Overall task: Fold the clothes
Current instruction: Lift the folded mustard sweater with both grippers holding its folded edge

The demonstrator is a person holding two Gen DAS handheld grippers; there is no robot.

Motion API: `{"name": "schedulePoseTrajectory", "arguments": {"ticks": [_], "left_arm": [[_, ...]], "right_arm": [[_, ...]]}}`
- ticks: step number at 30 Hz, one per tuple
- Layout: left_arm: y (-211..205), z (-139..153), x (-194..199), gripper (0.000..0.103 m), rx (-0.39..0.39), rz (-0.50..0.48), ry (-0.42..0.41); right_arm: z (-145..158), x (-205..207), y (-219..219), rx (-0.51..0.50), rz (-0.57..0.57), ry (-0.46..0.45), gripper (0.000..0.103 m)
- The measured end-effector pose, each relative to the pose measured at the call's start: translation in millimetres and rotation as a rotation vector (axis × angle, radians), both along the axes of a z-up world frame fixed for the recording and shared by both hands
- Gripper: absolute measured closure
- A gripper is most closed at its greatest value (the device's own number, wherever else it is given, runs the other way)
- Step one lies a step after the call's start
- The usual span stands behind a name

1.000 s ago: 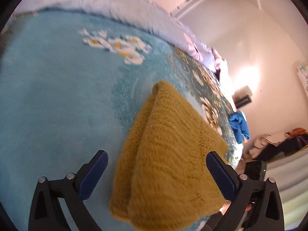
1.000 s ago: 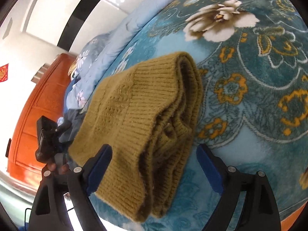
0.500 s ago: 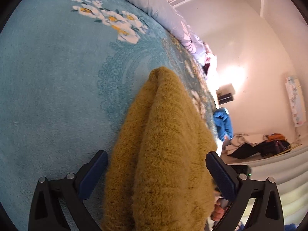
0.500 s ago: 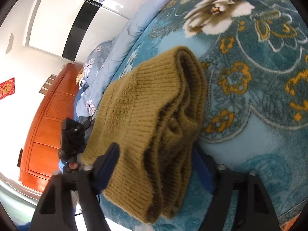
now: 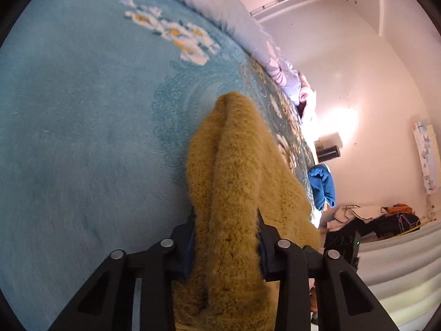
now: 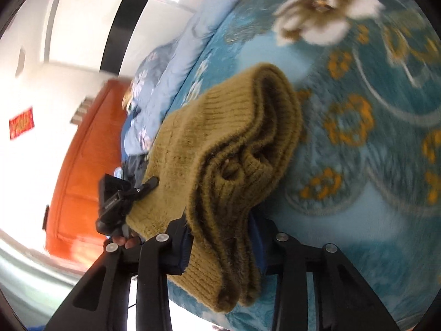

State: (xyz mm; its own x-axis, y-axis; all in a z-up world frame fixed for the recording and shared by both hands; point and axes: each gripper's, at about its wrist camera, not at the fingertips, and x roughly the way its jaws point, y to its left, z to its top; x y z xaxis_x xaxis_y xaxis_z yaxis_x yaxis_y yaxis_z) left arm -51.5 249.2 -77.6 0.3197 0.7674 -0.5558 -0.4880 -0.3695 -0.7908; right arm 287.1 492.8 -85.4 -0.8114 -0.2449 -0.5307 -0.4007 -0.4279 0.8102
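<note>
Grippers were closing on a folded mustard-yellow knitted sweater (image 5: pixel 237 182) that lay on a blue floral blanket (image 5: pixel 82 138) covering a bed. The left gripper (image 5: pixel 226 237) had its jaws narrowed around one end of the sweater, pads pressing the knit. The right gripper (image 6: pixel 220 241) likewise squeezed the bunched layers at the other end.

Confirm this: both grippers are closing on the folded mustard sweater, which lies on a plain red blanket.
One thing is wrong: the blanket is teal blue with a floral pattern, not plain red, as the right wrist view shows. The rest holds: the left gripper and right gripper are both closing on the folded mustard sweater.
</note>
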Motion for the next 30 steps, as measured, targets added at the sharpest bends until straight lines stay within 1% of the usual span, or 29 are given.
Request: {"name": "schedulePoseTrajectory", "arguments": {"ticks": [4, 5, 7, 8, 10, 12, 13, 14, 16, 17, 19, 23, 26, 28, 30], "left_arm": [[-17, 19, 23, 0.070, 0.081, 0.065, 0.022], [-22, 26, 35, 0.070, 0.108, 0.085, 0.043], [-33, 28, 54, 0.070, 0.147, 0.112, 0.043], [-37, 26, 63, 0.070, 0.144, 0.121, 0.050], [-41, 17, 76, 0.070, 0.107, 0.128, 0.079], [-42, 3, 81, 0.070, 0.090, 0.141, 0.048], [-40, -6, 82, 0.071, 0.074, 0.163, 0.029], [-41, -12, 81, 0.070, 0.067, 0.181, 0.015], [-42, -18, 78, 0.070, 0.076, 0.207, -0.012], [-41, -19, 78, 0.069, 0.070, 0.206, -0.004], [-36, -19, 80, 0.067, 0.030, 0.188, 0.031], [-30, -20, 79, 0.062, 0.008, 0.174, 0.040], [-26, -19, 78, 0.057, -0.013, 0.166, 0.060], [-22, -17, 79, 0.051, -0.020, 0.156, 0.068], [-23, -14, 79, 0.038, -0.019, 0.151, 0.083]], "right_arm": [[24, -10, 20, 0.067, 0.085, -0.003, 0.066], [31, -13, 24, 0.087, 0.108, -0.001, 0.066], [45, -18, 32, 0.148, 0.168, -0.005, 0.066], [47, -19, 34, 0.163, 0.188, -0.010, 0.066], [46, -19, 38, 0.180, 0.235, -0.029, 0.066], [33, -16, 40, 0.183, 0.261, -0.059, 0.066], [26, -15, 41, 0.177, 0.266, -0.077, 0.066], [18, -13, 43, 0.169, 0.264, -0.087, 0.066], [5, -5, 45, 0.127, 0.238, -0.071, 0.066], [0, -3, 46, 0.109, 0.224, -0.060, 0.066], [-4, 0, 45, 0.104, 0.208, -0.049, 0.065], [-8, 3, 47, 0.092, 0.183, -0.042, 0.064], [-7, 4, 46, 0.106, 0.171, -0.053, 0.062], [-4, 3, 42, 0.125, 0.168, -0.064, 0.060], [0, 1, 39, 0.149, 0.172, -0.077, 0.058]]}}
